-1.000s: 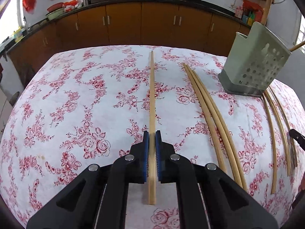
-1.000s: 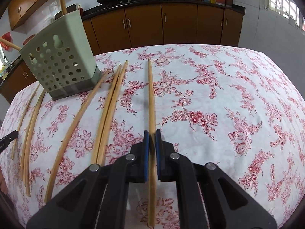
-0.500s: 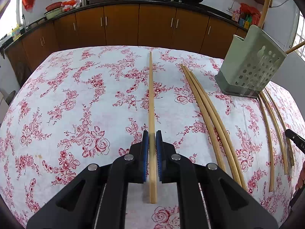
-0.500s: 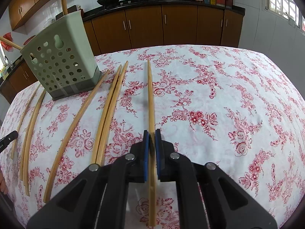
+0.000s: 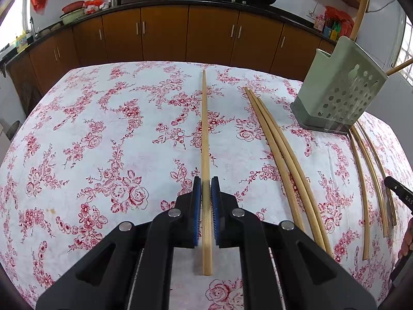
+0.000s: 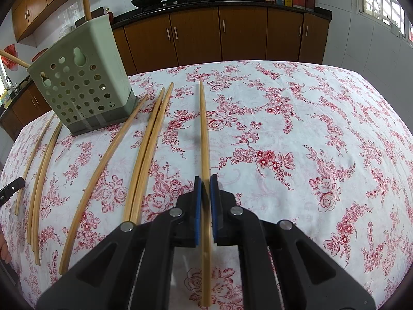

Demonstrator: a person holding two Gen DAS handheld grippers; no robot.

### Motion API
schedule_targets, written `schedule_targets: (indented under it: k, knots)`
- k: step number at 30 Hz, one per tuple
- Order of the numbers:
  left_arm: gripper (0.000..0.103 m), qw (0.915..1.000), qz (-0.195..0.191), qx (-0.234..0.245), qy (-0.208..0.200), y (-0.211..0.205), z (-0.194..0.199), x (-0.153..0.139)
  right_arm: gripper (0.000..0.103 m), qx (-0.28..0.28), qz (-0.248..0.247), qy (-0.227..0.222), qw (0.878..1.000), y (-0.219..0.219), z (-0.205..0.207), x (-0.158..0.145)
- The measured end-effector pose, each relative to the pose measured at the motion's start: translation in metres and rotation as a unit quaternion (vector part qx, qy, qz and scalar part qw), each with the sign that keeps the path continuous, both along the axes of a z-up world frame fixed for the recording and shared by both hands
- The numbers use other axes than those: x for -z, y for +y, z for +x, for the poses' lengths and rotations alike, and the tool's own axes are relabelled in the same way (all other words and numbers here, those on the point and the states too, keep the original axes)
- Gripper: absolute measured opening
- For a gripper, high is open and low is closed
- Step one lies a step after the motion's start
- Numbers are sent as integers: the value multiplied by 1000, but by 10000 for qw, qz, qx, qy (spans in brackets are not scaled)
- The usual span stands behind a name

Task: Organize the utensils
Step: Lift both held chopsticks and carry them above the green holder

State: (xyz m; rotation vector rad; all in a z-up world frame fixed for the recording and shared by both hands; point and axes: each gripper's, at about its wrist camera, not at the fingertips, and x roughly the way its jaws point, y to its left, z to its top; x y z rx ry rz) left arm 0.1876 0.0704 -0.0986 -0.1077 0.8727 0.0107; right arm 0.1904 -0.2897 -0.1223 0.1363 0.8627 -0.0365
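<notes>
On floral tablecloth (image 5: 77,142): left fingers (image 5: 206,180), right fingers (image 6: 205,179) each still clench one chopstick; nothing moved.

In the left wrist view, the chopstick (image 5: 205,139) blurs where the blue pads (image 5: 196,206) hide its sides. A stick (image 5: 361,2) standing in the green holder (image 5: 340,95) runs off the top edge. At the right edge, a black gripper tip (image 5: 398,191) and fingers (image 5: 407,240) are cut off
</notes>
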Motion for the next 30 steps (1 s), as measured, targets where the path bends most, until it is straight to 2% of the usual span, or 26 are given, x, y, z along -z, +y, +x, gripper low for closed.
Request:
schedule_targets:
  k: [10, 15, 26, 30]
  knots:
    - [9, 10000, 13, -9, 1, -1, 0, -1, 8, 9, -1, 2, 10000, 0, 0, 0]
    - [9, 9996, 293, 36, 29, -10, -9, 0, 8, -11, -67, 7, 10000, 2, -14, 0]
    - [8, 9991, 405, 114, 69, -18, -31, -1, 8, -128, -26, 33, 9999, 2, -32, -2]
    - [7, 9994, 329, 119, 82, -15, -34, -8, 8, -103, 35, -199, 9997, -2, -40, -17]
